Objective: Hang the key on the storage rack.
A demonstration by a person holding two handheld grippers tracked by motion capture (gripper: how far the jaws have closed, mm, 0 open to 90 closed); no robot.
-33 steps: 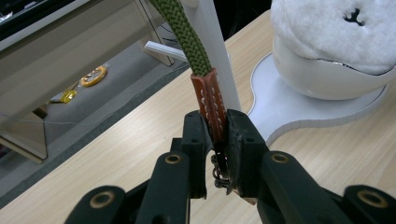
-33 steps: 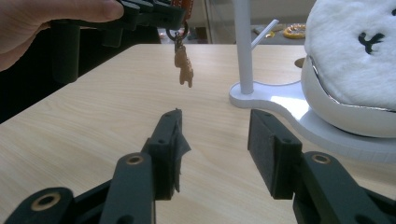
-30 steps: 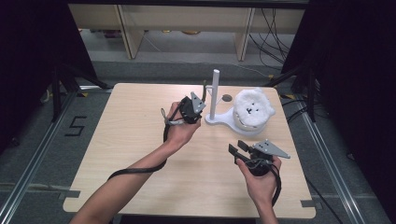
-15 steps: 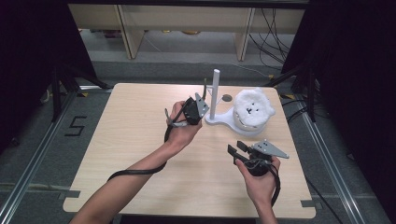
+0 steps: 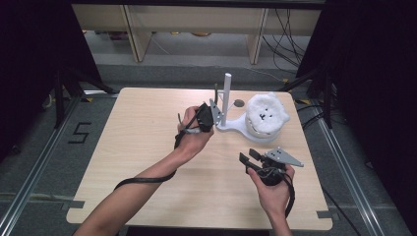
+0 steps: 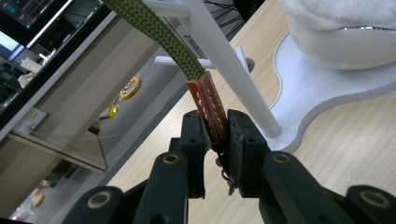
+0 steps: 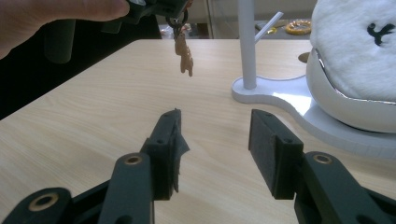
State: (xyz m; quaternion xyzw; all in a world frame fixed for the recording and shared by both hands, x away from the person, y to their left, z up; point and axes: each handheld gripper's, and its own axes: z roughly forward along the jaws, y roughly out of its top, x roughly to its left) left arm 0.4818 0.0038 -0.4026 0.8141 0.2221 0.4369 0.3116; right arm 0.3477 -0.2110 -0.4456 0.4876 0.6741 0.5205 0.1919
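Left gripper fingers pinch the keychain strap immediately beside the stand post; right gripper fingers spread, farther off.

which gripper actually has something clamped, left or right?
The left gripper: its pads are shut on the brown leather tab of a green woven strap. The right gripper stands open over bare table.

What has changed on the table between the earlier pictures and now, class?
Very little. The left gripper keeps its fingers clamped on the brown tab of the green strap, and has edged slightly closer to the white post of the stand. The right gripper stays open and still above the table, and the fluffy white toy sits on the stand as before.
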